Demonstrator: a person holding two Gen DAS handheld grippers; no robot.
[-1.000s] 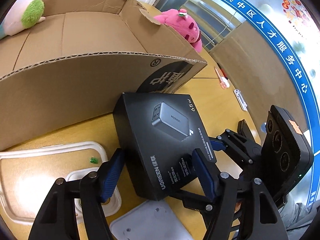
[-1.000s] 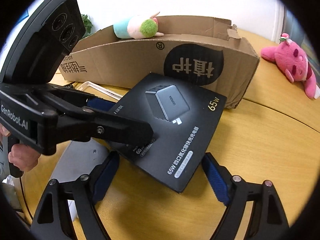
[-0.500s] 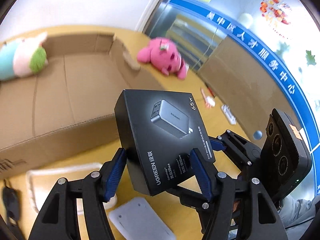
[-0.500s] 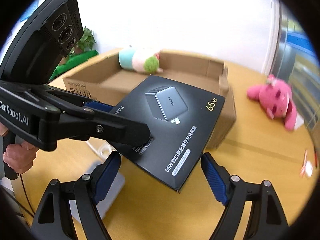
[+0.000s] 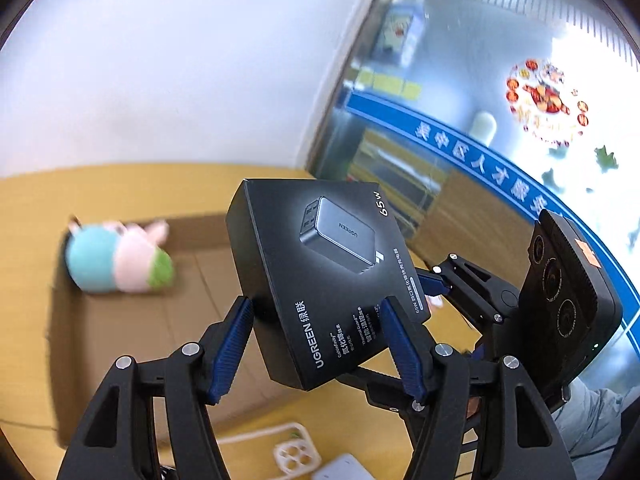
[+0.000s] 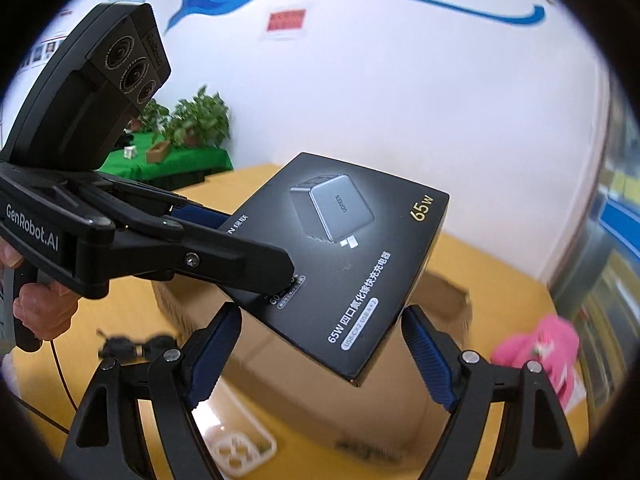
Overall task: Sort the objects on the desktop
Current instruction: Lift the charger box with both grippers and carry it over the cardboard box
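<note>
Between my left gripper's (image 5: pixel 316 346) blue pads sits the black charger box (image 5: pixel 324 276), clamped at its near corner and held tilted in the air. My right gripper (image 6: pixel 320 354) hangs wide apart under its other edge. Below lies the cardboard box (image 5: pixel 132 320), a plush (image 5: pixel 116 258) inside.

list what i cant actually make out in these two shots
- Right wrist view: whether the right gripper jaws really touch the black charger box; contact at the pads is unclear.
- Both views: most of the cardboard box floor, hidden behind the charger box.
- Right wrist view: the pink plush, motion-blurred near the frame edge.
- Right wrist view: a small dark object, too blurred to identify.
</note>
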